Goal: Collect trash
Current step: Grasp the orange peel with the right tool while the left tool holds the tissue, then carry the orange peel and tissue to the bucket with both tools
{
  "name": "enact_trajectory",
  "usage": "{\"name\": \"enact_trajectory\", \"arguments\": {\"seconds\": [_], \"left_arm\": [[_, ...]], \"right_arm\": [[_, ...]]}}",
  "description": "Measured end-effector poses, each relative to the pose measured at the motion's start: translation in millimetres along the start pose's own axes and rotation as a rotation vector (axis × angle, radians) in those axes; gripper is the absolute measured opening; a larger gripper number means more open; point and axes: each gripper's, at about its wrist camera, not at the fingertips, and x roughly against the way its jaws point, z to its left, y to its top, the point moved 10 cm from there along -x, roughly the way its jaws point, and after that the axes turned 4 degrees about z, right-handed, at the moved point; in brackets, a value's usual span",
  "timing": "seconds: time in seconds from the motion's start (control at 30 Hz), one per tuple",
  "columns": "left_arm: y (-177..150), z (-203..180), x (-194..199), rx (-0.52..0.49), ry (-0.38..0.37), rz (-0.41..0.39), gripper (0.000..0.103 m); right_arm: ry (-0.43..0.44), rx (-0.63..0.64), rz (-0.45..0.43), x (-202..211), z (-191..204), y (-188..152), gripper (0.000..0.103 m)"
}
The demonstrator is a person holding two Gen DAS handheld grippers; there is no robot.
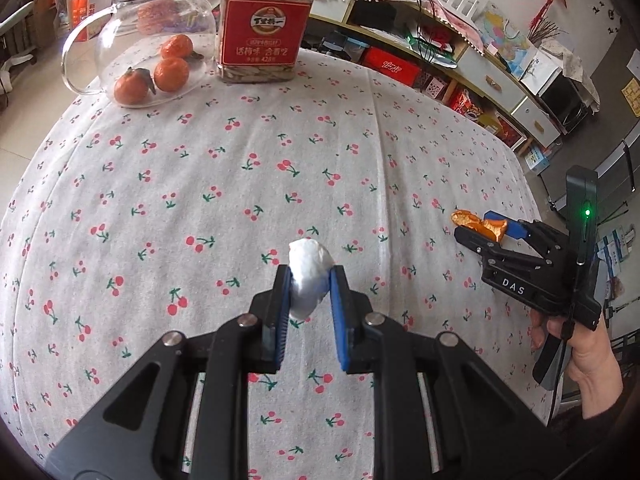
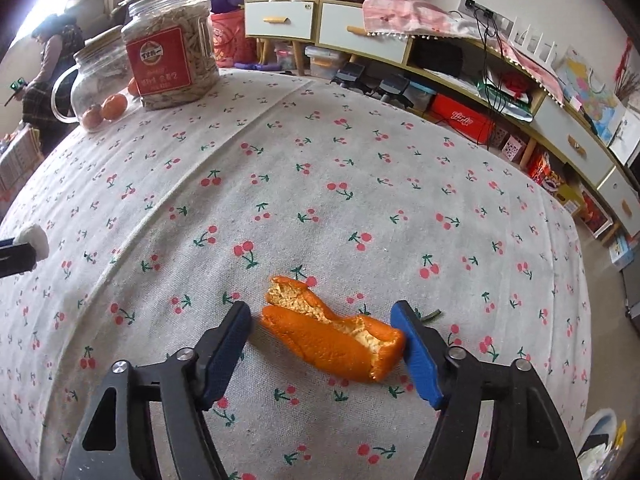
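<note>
My left gripper (image 1: 310, 276) is shut on a crumpled white tissue (image 1: 308, 276), held just above the cherry-print tablecloth (image 1: 240, 168). The tissue also shows at the left edge of the right wrist view (image 2: 36, 240). My right gripper (image 2: 324, 320) is open, its fingers on either side of a piece of orange peel (image 2: 332, 336) that lies on the cloth; the right pad touches the peel's end, the left pad stands a little apart. From the left wrist view the right gripper (image 1: 480, 226) and the peel (image 1: 478, 224) sit near the table's right edge.
At the far side stand a glass pitcher (image 1: 140, 40) with a wooden lid, tangerines (image 1: 170, 74) beside it, and a red-labelled seed jar (image 1: 264, 20). Shelves and cabinets (image 2: 480, 92) with boxes line the wall beyond the table. A person (image 2: 48, 64) stands at far left.
</note>
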Motion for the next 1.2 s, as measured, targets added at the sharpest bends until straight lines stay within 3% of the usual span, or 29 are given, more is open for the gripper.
{"name": "enact_trajectory", "arguments": {"seconds": [0.33,0.43,1.2], "left_arm": [[0.4,-4.9,-4.2,-0.025,0.012,0.008,0.021],[-1.4,-6.6,-6.6,-0.032,0.012,0.012,0.021],[-15.3,-44.8,-9.7,-0.116,-0.015,0.026,0.021]], "right_arm": [[0.059,-0.070,-0.016,18.7,-6.3,-3.3,0.033],[0.074,-0.078,-0.024,28.7,-7.6,-6.8,0.015],[0.126,-0.249,-0.047,90.0,-50.7,-44.3,0.012]]}}
